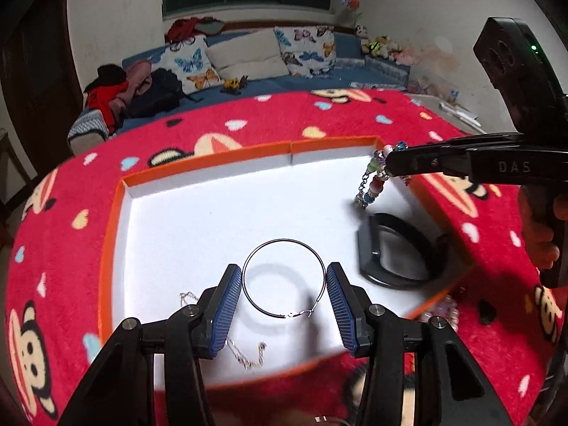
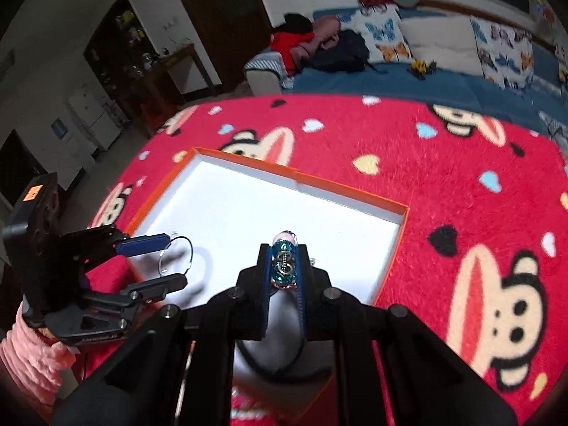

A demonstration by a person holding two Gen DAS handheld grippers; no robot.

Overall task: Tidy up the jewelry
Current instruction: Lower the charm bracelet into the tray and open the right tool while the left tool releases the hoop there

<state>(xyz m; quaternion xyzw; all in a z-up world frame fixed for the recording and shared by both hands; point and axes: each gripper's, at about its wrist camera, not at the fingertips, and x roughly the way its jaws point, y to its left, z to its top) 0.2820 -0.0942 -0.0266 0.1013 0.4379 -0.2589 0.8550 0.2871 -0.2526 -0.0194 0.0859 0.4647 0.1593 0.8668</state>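
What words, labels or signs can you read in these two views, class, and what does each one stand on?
"DAS": raised letters on the black arm of the right hand-held gripper, seen from the left wrist view.
Embossed line on the underside of the left hand-held gripper: too blurred to read.
Orange sticker on the left gripper's body: no legible writing.
Nothing readable on the orange tray.

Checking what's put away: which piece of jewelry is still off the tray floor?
The beaded bracelet, pinched in the right gripper and dangling above the tray. The hoop earring, thin chain and black bangle lie flat.
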